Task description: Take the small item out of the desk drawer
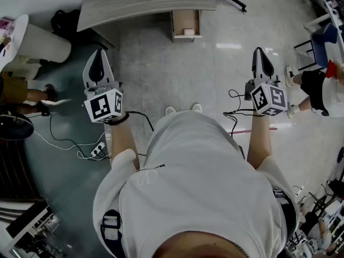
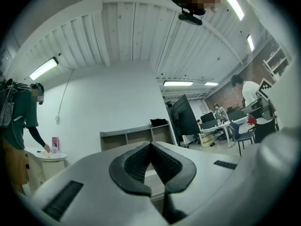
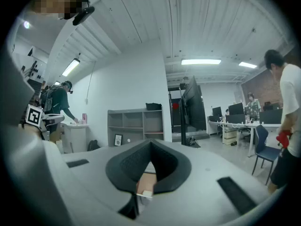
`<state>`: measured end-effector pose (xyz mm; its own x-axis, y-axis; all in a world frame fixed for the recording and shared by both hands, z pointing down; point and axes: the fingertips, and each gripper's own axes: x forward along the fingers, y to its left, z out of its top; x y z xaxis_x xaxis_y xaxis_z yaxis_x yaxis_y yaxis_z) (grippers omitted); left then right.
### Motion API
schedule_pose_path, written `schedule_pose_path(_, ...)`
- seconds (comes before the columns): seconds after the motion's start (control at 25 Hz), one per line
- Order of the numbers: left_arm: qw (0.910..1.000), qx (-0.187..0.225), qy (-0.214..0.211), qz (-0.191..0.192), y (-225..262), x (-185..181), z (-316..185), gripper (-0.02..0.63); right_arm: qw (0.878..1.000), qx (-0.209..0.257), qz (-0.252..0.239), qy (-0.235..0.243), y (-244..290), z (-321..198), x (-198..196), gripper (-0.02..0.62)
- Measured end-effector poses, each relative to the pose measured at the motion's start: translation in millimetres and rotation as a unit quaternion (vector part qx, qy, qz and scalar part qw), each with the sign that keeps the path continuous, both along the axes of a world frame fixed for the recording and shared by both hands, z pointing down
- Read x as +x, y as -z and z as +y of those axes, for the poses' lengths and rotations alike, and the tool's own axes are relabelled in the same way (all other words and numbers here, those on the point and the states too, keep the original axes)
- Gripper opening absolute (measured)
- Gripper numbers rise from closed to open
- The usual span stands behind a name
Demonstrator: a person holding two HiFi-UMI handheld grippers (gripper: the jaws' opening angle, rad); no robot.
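The small item [image 1: 188, 31] is a pale, whitish little block, flat and roughly rectangular. It lies inside the open drawer [image 1: 186, 16], toward its front edge. The drawer is a light wood-coloured box pulled out from under the grey desk [image 1: 140, 1], whose tabletop runs across the far side of the floor [image 1: 161, 74]. In the right gripper view the same drawer [image 3: 148, 179] and the item's pale edge [image 3: 146, 192] show through the gap under the closed pads, small and far off.

The person stands well back from the desk with both arms held out in front. The left gripper [image 1: 99, 55] has its jaws brought together, the dark ribbed pads meeting at their tips with nothing between them. The right gripper [image 1: 260, 51] is the same: jaws together, tips touching, nothing clamped. Both point out over bare floor toward the desk and touch nothing. The drawer sits between the two grippers' lines, nearer the middle, and the item is well apart from either one.
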<state>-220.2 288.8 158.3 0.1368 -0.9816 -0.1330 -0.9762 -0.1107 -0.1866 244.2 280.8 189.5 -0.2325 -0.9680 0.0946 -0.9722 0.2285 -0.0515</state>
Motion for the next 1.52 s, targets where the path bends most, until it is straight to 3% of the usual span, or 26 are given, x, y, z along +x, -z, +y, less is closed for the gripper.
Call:
schedule_pose_path(0.6, 0.9999, 0.001, -0.012, -0.008, -1, -28, -4, -0.002, 0.998, -0.004, -0.038, -0.041, 0, -1, -13, 0.002)
schedule_pose_path(1.04, 0.9989, -0.027, -0.037, -0.004, -36, -69, -5, -0.002, 0.998, -0.033, -0.022, -0.039, -22, 5, -70, 0.002)
schedule_pose_path(1.52, 0.9982, -0.042, -0.043, 0.005, -53, -71, -5, -0.002, 0.998, -0.038, -0.009, -0.041, -27, 0, -79, 0.002)
